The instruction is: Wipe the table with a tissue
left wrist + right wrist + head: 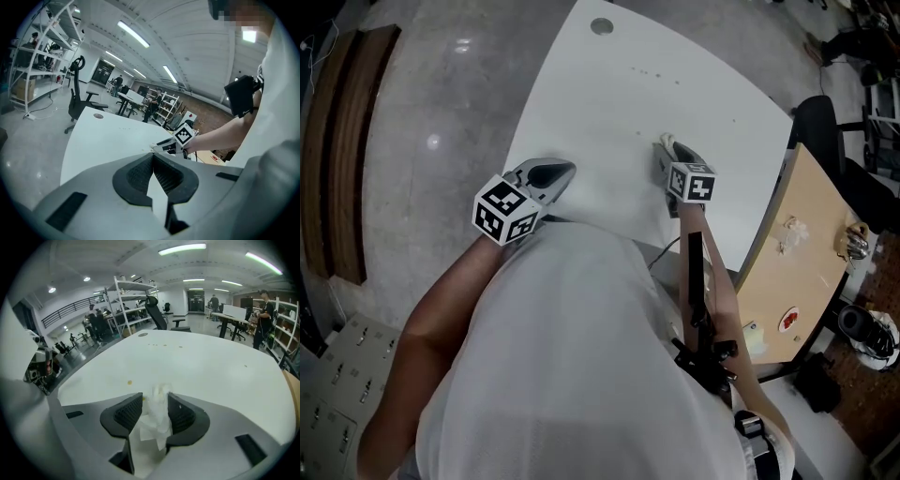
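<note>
Two other furnishings, a tan desk (pixel 802 253) and a black chair (pixel 816 127), stand beside the white table (pixel 609 112) in the head view. In the left gripper view, the left gripper (pixel 153 157) has its jaws closed tip to tip with nothing between them. In the right gripper view, the right gripper (pixel 154 397) stands partly open, the crumpled tissue (pixel 157 423) sitting loose between its pads over the table.

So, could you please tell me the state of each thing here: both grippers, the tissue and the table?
left gripper: jaws together, nothing between them.
right gripper: jaws apart, tissue between them.
tissue: crumpled, standing between the right gripper's jaws, seemingly loose.
table: white top, a few small specks on it, one yellowish.
</note>
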`<state>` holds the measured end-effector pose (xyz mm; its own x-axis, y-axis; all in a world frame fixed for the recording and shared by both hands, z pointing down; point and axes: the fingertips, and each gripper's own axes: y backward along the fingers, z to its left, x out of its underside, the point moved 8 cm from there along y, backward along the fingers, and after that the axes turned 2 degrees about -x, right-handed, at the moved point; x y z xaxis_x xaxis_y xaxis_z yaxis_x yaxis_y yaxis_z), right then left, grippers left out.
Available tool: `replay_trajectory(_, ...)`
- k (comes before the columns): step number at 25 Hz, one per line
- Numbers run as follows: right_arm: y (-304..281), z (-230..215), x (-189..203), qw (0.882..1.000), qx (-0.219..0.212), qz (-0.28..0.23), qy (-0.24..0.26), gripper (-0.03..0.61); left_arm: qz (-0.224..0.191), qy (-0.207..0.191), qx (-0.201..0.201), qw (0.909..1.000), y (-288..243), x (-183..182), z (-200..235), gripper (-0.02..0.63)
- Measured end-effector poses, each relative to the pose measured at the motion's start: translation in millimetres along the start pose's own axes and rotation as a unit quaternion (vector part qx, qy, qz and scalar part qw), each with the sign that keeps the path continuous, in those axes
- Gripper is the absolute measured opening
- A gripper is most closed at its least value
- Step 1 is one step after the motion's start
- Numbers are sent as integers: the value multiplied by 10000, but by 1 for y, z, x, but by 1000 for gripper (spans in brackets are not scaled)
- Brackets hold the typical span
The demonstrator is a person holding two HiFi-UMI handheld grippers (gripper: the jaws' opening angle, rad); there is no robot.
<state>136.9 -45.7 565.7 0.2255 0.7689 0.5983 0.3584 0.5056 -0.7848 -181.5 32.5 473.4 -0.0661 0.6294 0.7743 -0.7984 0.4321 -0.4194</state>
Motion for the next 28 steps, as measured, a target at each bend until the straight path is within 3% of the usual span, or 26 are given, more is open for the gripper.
replay_trajectory(2, 3, 3, -2, 9999, 40, 60, 105, 160, -7, -29, 56, 10000, -1, -5, 5, 6)
replay_trajectory(8, 10, 3, -2, 9980, 555, 108, 273, 148, 44, -60, 144, 9999, 1, -9, 15, 8)
replay_trajectory(9, 10, 1, -1, 9979, 598, 108, 231, 91, 61, -57, 156, 9998, 1, -8, 16, 6)
replay_trajectory(15, 11, -11, 6, 9968, 472, -133, -631, 65, 93, -33, 171, 9998, 4, -3, 19, 6)
replay_trajectory(17, 11, -8, 5, 9961, 523, -184, -680, 61, 90, -22, 161, 9998, 4, -3, 20, 6)
replay_trajectory(23, 4, 12, 6, 9984, 471, -114, -274, 58, 105, -35, 196, 9997, 3, -4, 21, 6)
replay_trajectory(28, -2, 42, 3, 9992, 43, 91, 396, 58, 151, -81, 290, 9994, 4, -5, 23, 7)
